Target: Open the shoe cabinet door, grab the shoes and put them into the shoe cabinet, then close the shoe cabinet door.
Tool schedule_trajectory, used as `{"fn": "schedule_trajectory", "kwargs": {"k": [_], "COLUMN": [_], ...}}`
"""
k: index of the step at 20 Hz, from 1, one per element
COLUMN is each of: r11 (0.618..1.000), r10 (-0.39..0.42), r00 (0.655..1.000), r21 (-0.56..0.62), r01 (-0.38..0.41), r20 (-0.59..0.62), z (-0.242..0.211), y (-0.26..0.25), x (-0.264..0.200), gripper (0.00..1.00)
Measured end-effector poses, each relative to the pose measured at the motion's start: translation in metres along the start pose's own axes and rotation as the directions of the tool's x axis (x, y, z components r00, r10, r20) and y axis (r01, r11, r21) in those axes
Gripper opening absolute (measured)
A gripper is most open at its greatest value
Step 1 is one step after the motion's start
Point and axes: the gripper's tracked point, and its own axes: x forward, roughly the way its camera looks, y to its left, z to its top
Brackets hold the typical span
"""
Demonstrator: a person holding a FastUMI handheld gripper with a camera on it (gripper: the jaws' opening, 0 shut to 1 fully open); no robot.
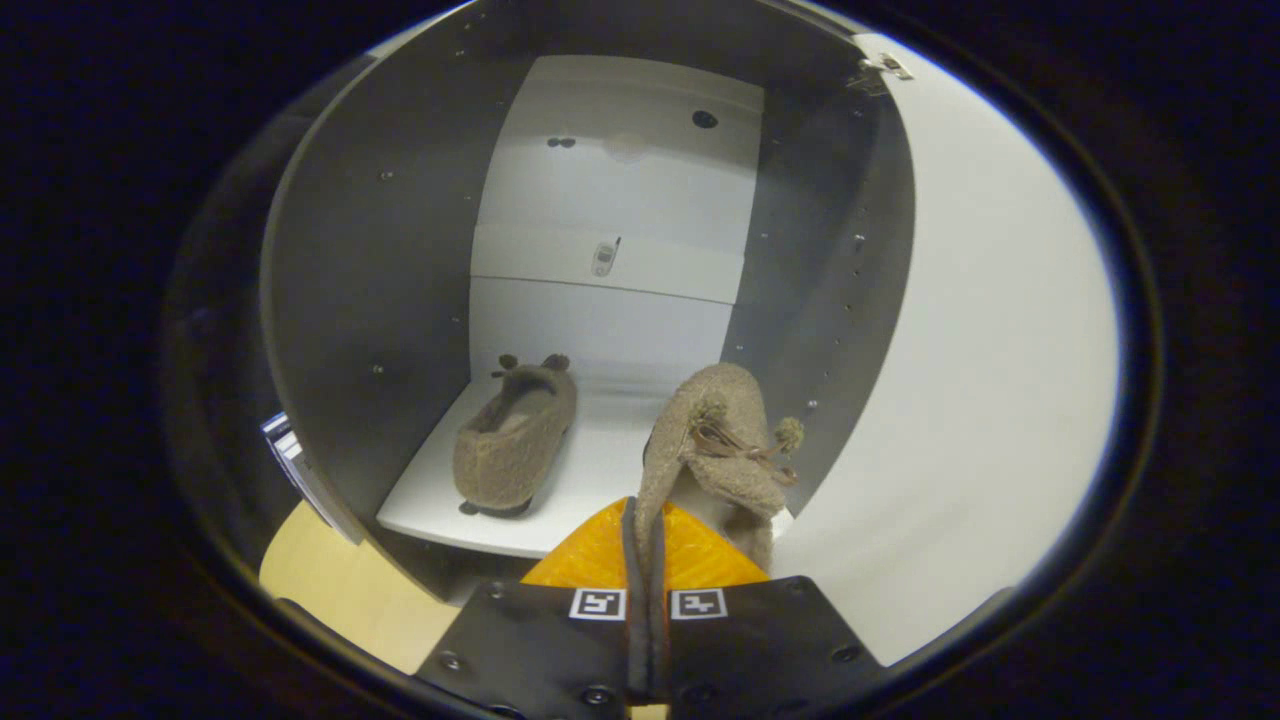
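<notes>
Hand-held gripper (641, 545) pinches a shoe (712, 450), heel edge hidden.

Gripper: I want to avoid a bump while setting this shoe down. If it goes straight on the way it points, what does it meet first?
The gripper, shut on the held shoe, likely brings it onto the bare white shelf first, right of the other shoe. Depth is unclear.

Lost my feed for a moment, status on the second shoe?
Claw shut on second shoe, at cabinet mouth. First shoe on shelf. Door open.

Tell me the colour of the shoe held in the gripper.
Fuzzy tan-brown shoe; gripper view.
</notes>
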Motion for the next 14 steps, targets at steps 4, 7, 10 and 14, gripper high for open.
{"fn": "schedule_trajectory", "kwargs": {"k": [4,7,10,14], "r11": [0.999,0.997,0.996,0.994], "r10": [-0.002,0.005,0.015,0.032], "r00": [1.000,1.000,1.000,0.999], "r21": [-0.054,-0.073,-0.091,-0.106], "r01": [0.003,-0.004,-0.013,-0.033], "r20": [0.014,0.014,0.017,-0.013], "z": [0.023,0.036,0.045,0.041], "y": [-0.004,-0.006,-0.005,-0.002], "x": [0.038,0.061,0.086,0.116], "gripper": [0.02,0.02,0.02,0.02]}}
